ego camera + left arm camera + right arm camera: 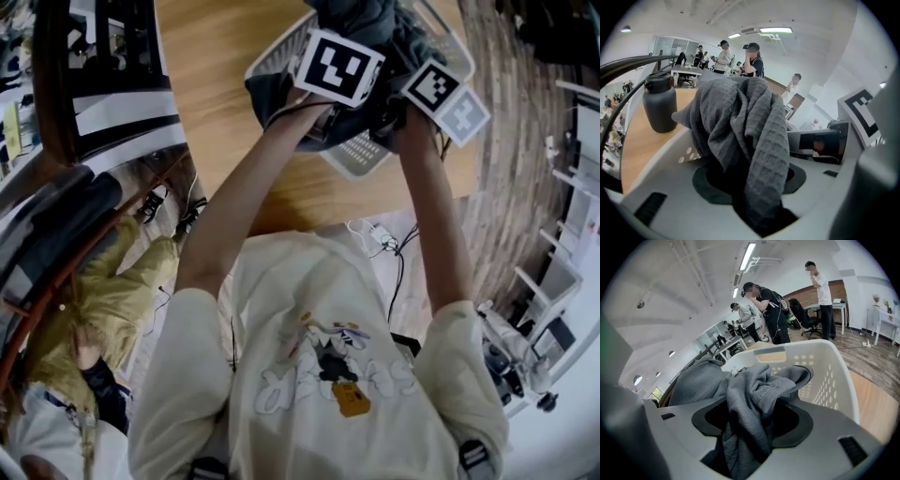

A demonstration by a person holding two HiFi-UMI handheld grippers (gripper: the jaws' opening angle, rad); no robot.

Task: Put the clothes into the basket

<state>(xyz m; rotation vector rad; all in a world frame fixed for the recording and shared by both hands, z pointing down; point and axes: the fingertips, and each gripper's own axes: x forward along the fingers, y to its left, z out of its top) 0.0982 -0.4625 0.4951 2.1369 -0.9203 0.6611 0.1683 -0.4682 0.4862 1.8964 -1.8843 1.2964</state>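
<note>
A white plastic basket (361,155) stands on a round wooden table (216,56). Both hands hold a dark grey garment (375,23) bunched above its near rim. In the left gripper view, waffle-knit grey cloth (754,122) rises out of my left gripper (750,187), which is shut on it. The basket's holed wall (686,152) shows just behind. In the right gripper view, my right gripper (750,427) is shut on a smoother fold of the grey garment (754,390), with the basket (829,371) right ahead. The jaws themselves are hidden by cloth.
A black bottle (660,101) stands on the table to the left of the basket. Dark chairs (84,84) and a yellow garment (122,291) lie to my left. Cables (384,239) trail on the floor by the table edge. Several people stand in the background.
</note>
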